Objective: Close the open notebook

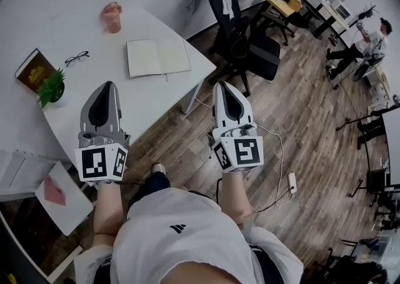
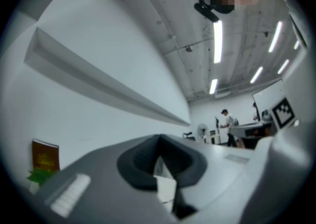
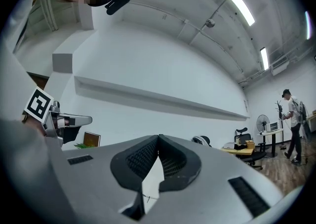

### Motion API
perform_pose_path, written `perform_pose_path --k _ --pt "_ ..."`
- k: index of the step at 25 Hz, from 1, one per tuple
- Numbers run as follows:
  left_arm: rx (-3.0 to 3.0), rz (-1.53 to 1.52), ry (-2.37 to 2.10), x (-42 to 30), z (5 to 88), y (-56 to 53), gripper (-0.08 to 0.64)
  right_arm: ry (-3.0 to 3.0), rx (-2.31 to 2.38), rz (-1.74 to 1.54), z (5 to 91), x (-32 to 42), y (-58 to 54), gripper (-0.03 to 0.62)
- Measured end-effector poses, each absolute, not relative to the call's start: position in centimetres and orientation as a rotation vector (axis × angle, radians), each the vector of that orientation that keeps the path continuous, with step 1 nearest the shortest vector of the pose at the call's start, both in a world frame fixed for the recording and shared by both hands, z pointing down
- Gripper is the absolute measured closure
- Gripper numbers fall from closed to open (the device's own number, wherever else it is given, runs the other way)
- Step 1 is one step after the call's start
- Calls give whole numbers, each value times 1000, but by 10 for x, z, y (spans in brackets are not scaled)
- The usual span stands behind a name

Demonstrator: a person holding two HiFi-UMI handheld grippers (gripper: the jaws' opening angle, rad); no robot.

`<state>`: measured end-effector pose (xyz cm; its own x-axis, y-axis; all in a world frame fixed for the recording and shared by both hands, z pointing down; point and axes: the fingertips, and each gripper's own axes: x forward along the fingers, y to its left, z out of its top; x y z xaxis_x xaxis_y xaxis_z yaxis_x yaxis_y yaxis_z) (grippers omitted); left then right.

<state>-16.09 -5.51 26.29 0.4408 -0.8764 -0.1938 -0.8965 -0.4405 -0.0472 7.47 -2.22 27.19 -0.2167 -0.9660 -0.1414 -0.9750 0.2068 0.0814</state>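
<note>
The open notebook (image 1: 158,57) lies flat with blank cream pages on the white table (image 1: 156,95), near the table's right corner. My left gripper (image 1: 107,84) is over the table's near part, short of the notebook and to its left, jaws shut and empty. My right gripper (image 1: 223,84) hangs over the wooden floor just right of the table's corner, also shut with nothing in it. In the left gripper view the left gripper (image 2: 159,138) shows its jaw tips meeting, and in the right gripper view the right gripper (image 3: 158,137) shows the same.
On the table stand a pink cup (image 1: 112,17), glasses (image 1: 76,58), a brown book (image 1: 34,70) and a small plant (image 1: 52,87). A black office chair (image 1: 250,51) stands right of the table. Papers (image 1: 25,170) lie at the near left, and a power strip (image 1: 291,182) on the floor.
</note>
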Motion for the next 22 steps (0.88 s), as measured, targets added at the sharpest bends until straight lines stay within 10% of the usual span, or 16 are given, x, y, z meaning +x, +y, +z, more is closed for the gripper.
perform_pose_path --k 22 --pt "-2631 221 1505 -177 281 -132 552 2369 -2061 224 288 56 -77 598"
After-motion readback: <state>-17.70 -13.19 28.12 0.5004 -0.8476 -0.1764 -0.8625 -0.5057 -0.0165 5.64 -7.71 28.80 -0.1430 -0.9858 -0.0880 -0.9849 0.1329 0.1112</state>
